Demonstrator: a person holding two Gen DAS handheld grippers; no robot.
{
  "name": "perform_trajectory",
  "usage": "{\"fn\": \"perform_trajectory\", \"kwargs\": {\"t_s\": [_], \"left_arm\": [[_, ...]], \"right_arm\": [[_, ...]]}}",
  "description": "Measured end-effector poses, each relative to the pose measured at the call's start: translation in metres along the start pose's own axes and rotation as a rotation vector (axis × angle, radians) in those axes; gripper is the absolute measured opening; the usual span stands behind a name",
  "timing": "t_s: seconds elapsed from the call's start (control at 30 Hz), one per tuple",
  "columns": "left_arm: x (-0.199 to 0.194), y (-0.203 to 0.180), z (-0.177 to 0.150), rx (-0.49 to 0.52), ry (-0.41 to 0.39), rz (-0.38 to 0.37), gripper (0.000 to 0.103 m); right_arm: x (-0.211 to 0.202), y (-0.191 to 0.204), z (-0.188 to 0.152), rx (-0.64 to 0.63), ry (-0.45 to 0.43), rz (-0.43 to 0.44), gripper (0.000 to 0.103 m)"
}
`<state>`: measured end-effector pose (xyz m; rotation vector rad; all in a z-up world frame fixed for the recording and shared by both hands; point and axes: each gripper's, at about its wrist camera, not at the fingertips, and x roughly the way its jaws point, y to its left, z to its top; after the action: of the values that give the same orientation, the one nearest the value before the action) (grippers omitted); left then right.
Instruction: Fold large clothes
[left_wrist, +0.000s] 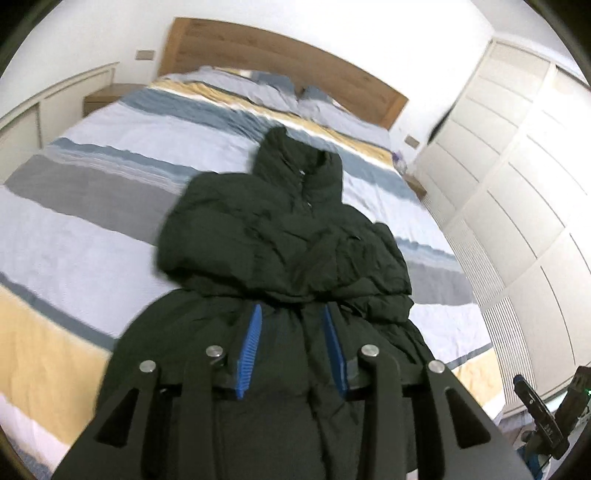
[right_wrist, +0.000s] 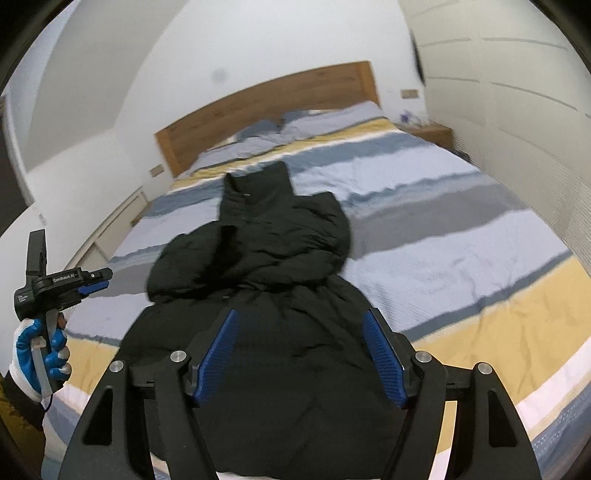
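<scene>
A bed with a striped duvet (left_wrist: 92, 221) and wooden headboard (left_wrist: 280, 62) fills both views. A dark puffy jacket (left_wrist: 288, 236) lies mid-frame on the duvet, sleeves folded across its chest, collar toward the headboard. The left gripper (left_wrist: 291, 314) and right gripper (right_wrist: 301, 321) hang above its hem, jaws spread apart, holding nothing.
</scene>
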<state>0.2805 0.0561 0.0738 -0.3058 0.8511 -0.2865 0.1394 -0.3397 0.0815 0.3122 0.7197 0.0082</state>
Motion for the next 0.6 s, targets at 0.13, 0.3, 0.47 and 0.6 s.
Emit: {"fn": "perform_trajectory", "kwargs": {"t_s": [0.13,0.3,0.47,0.6], "left_arm": [[-0.034,0.032,-0.006,-0.022,-0.02,0.013,0.041],[-0.042,0.084,-0.008,-0.055,-0.017,0.112,0.054],[-0.003,0.128,0.001,-0.119,-0.007,0.159,0.056],[0.041,0.139,0.015,-0.122,-0.001,0.174,0.056]], "right_arm": [[0.008,0.033,0.009,-0.042,0.003,0.024,0.071],[0.043,0.079,0.019,-0.126,0.029,0.049,0.074],[0.106,0.115,0.029,-0.196,0.077,0.06,0.074],[0.159,0.139,0.044,-0.258,0.102,0.065,0.074]]}}
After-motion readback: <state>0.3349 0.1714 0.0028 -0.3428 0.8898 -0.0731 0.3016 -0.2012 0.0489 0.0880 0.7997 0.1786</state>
